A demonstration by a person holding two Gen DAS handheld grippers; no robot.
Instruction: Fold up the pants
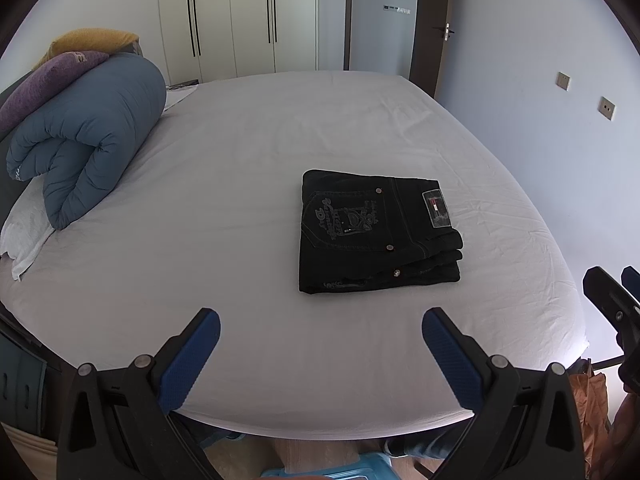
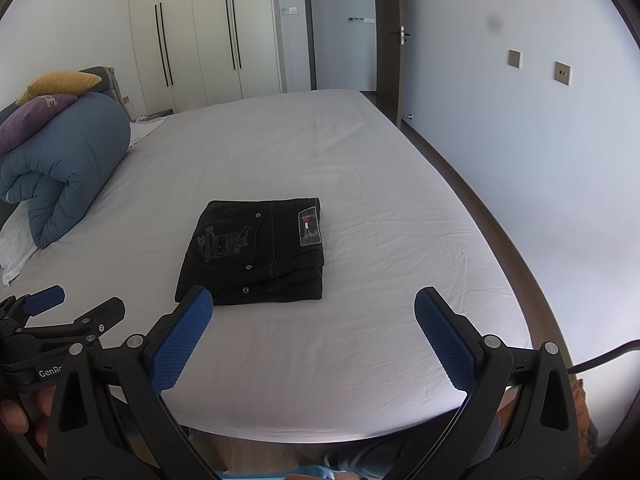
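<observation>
Black pants [image 1: 376,232] lie folded into a compact rectangle on the white bed [image 1: 240,184], back pocket embroidery and waistband patch facing up. They also show in the right wrist view [image 2: 256,252]. My left gripper [image 1: 320,324] is open and empty, held above the bed's near edge, short of the pants. My right gripper [image 2: 314,304] is open and empty, just in front of the pants' near edge. The right gripper shows at the far right of the left view [image 1: 612,284]; the left gripper shows at the left of the right view [image 2: 76,304].
A rolled blue duvet [image 1: 88,148] with purple [image 1: 48,76] and yellow [image 1: 92,40] pillows lies at the bed's left. White wardrobes [image 1: 240,16] and an open door [image 1: 432,28] stand behind. A wall [image 2: 540,160] runs along the right.
</observation>
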